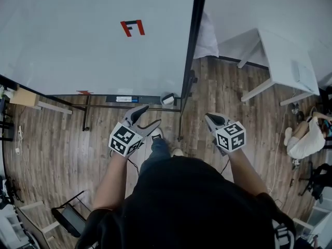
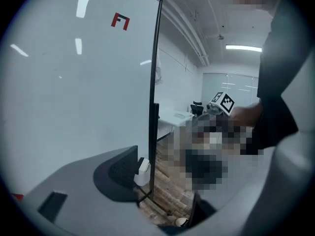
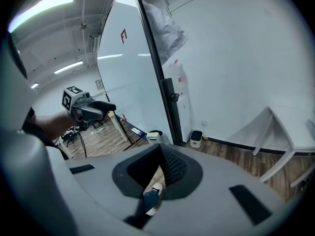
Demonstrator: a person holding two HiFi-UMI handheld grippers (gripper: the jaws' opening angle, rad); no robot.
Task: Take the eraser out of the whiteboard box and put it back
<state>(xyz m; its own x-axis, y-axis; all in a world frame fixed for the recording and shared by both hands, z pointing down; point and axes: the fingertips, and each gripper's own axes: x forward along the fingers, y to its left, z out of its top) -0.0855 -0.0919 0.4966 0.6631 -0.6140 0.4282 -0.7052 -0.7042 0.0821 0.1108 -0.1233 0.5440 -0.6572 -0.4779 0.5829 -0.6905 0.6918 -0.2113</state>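
White box [image 1: 167,98] at the right end of the whiteboard [image 1: 93,35] ledge; eraser too small to make out. Left claw [image 1: 150,114] open and empty, just below the box, not touching. Right claw [image 1: 208,116] closed on nothing, farther right, above the wooden floor [image 1: 52,139].

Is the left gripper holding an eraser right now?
No: the left gripper has its jaws apart, with only the wooden floor showing between them in the head view.
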